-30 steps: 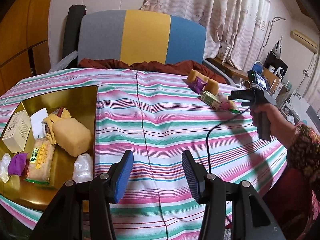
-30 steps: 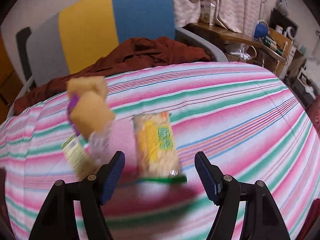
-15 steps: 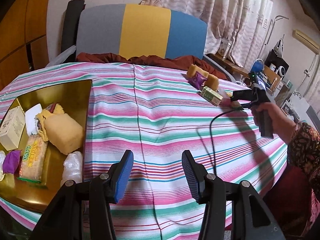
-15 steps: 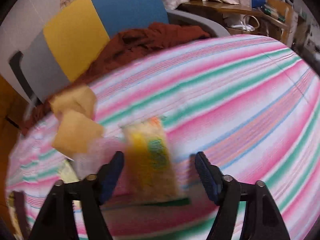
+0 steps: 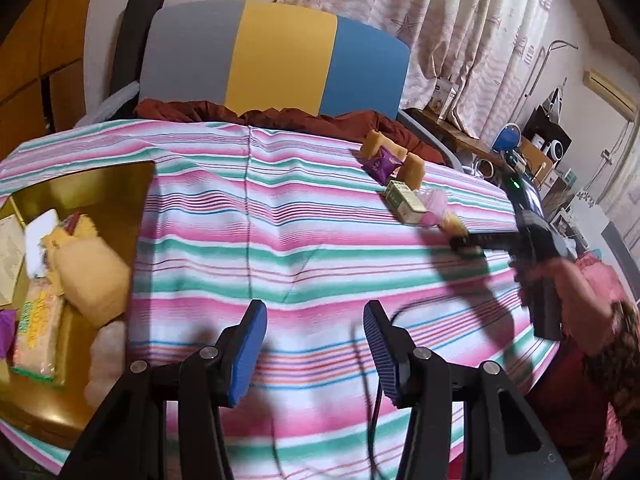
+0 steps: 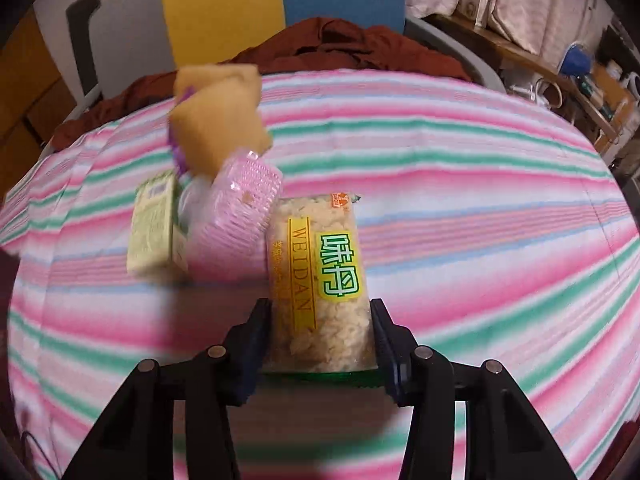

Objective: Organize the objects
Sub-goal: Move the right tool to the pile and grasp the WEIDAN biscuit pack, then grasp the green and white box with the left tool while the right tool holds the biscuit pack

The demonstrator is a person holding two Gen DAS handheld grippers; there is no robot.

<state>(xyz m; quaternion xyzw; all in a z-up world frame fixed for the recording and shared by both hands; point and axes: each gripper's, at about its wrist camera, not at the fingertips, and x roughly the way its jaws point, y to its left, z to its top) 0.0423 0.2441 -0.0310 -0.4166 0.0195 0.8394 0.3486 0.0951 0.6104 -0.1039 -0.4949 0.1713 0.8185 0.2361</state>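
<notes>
My right gripper (image 6: 320,320) is shut on a clear cracker packet (image 6: 320,276) with a green-and-yellow label, lying on the striped tablecloth. Beside the packet lie a pink wrapped item (image 6: 236,216), a small green box (image 6: 154,228) and yellow sponges (image 6: 218,120). The same pile shows far right in the left wrist view, with the box (image 5: 404,202) and the right gripper (image 5: 466,240) at it. My left gripper (image 5: 314,344) is open and empty above the cloth. A gold tray (image 5: 96,184) at the left holds a sponge (image 5: 94,280), a cracker packet (image 5: 36,332) and other items.
A purple wrapper (image 5: 382,162) lies between two sponges at the table's far side. A chair with a grey, yellow and blue back (image 5: 280,52) stands behind the table, with a red cloth (image 5: 280,118) on it. A black cable (image 5: 372,400) runs across the cloth.
My right gripper has moved forward and closed its jaws on the cracker packet. My left gripper has stayed open, with the view shifting slightly right of the tray.
</notes>
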